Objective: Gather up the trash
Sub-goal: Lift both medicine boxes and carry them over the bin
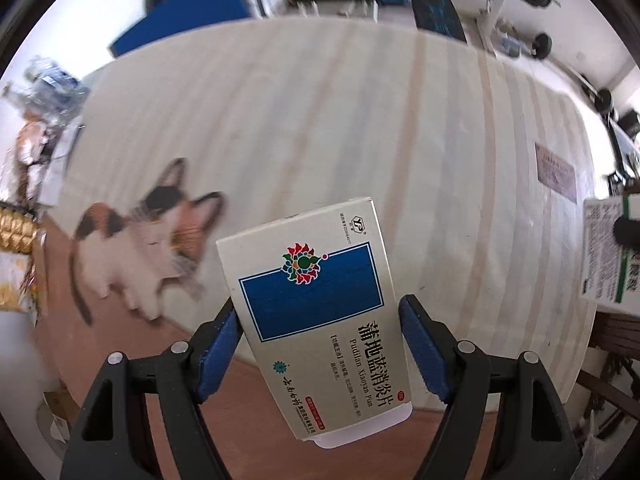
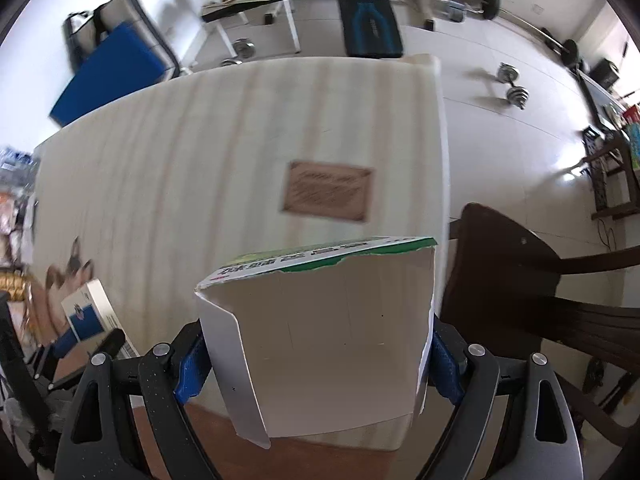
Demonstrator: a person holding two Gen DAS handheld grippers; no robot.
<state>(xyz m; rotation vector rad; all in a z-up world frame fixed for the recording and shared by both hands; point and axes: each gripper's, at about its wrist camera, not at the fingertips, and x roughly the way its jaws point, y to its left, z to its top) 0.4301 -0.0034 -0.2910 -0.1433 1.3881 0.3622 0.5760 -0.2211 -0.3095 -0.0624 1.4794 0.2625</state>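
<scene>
Medicine box (image 1: 316,304) clamped in my left gripper (image 1: 320,344), torn carton (image 2: 320,344) in my right gripper (image 2: 316,360) at three o'clock — both lifted clear of the table (image 1: 320,120) for disposal.

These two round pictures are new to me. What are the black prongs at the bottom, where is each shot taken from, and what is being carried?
Each picture comes from a fisheye camera on hand-held tongs, looking along their two fingers. No robot: a person holds one in each hand.

In the left wrist view, the left tongs grip a medicine box with a blue panel. In the right wrist view, the right tongs grip a torn white carton with a green edge.

Below lies a pale striped table bearing a brown card and a picture of a cat.
</scene>
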